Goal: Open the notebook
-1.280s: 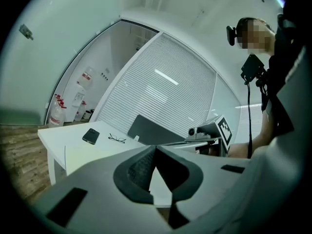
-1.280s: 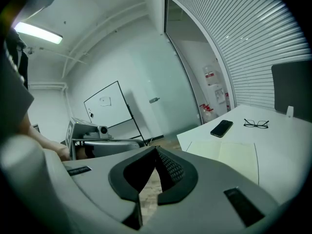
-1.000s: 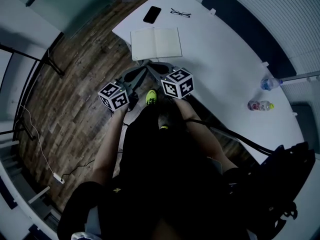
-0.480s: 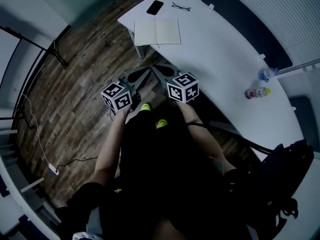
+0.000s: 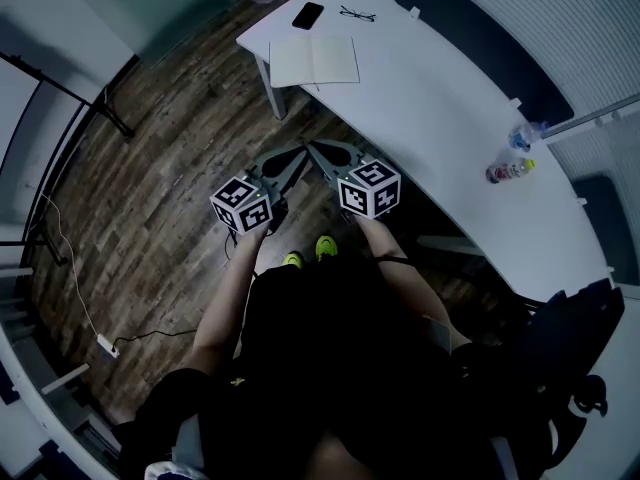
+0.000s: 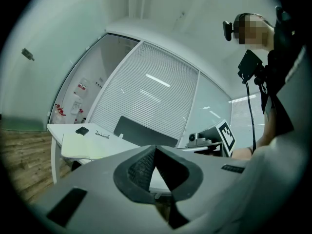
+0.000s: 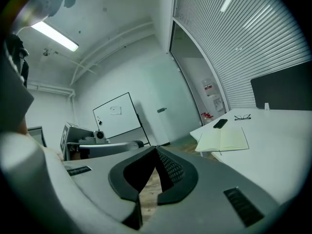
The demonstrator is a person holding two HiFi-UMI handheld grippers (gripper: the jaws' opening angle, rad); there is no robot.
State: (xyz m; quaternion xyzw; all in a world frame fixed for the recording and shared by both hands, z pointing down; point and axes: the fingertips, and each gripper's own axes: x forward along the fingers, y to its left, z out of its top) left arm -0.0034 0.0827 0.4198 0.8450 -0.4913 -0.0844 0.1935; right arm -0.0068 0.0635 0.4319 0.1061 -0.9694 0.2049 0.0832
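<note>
White worktop [image 5: 440, 118] curves away along the right of the head view, and the notebook [image 5: 314, 61] lies on it near its far corner, already spread open with both pale pages facing up. A dark phone [image 5: 308, 15] and a pair of glasses [image 5: 357, 14] sit just beyond the notebook, apart from it.

Both tools are held off the worktop, above the wooden floor [image 5: 170, 168] beside its near edge, well apart from the notebook. The left hand-held gripper [image 5: 298, 156] and the right hand-held gripper [image 5: 316, 149] point towards that corner, their tips close to each other. The left gripper view shows its jaws pressed together with nothing between them, the notebook [image 6: 90, 145] far ahead and to the left. The right gripper view shows its jaws likewise closed and empty, the notebook [image 7: 222, 139] far ahead and to the right.

Two bottles [image 5: 510, 170] lie further along the worktop, to the right.
</note>
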